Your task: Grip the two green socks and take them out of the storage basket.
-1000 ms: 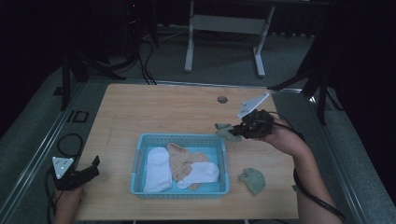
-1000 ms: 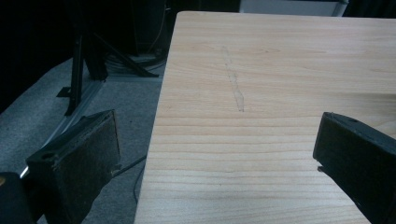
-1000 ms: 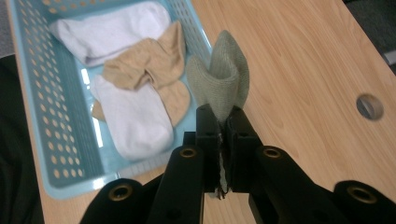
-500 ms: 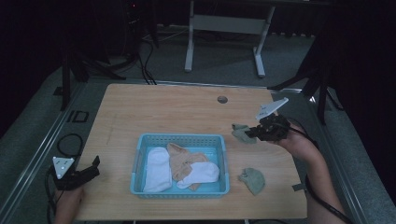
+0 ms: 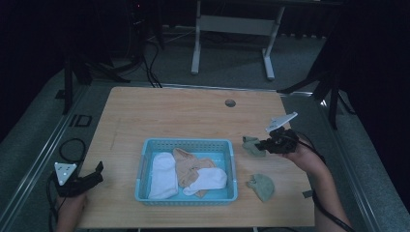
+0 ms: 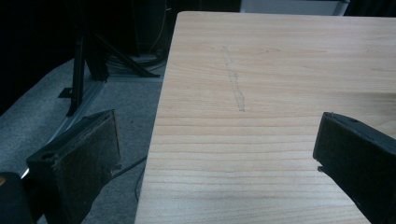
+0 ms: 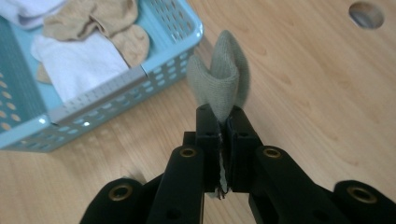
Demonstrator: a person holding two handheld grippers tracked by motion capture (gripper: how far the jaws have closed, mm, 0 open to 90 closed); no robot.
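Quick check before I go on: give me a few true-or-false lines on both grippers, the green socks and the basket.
1. The right gripper is shut on a folded grey-green sock. True.
2. The left gripper grips a white sock. False: its jaws stand wide open over the bare light wooden table.
3. A second grey-green sock lies inside the light blue plastic basket. False: it lies on the table, right of the basket.
4. The basket holds white socks and tan socks. True.

Basket (image 5: 187,145) at table (image 5: 159,111) lower centre, socks (image 5: 186,171) inside. Held sock (image 5: 250,145) just right of basket, in right gripper (image 5: 263,143). Second sock (image 5: 261,186) below it. Left gripper (image 5: 99,169) lower left, table edge.
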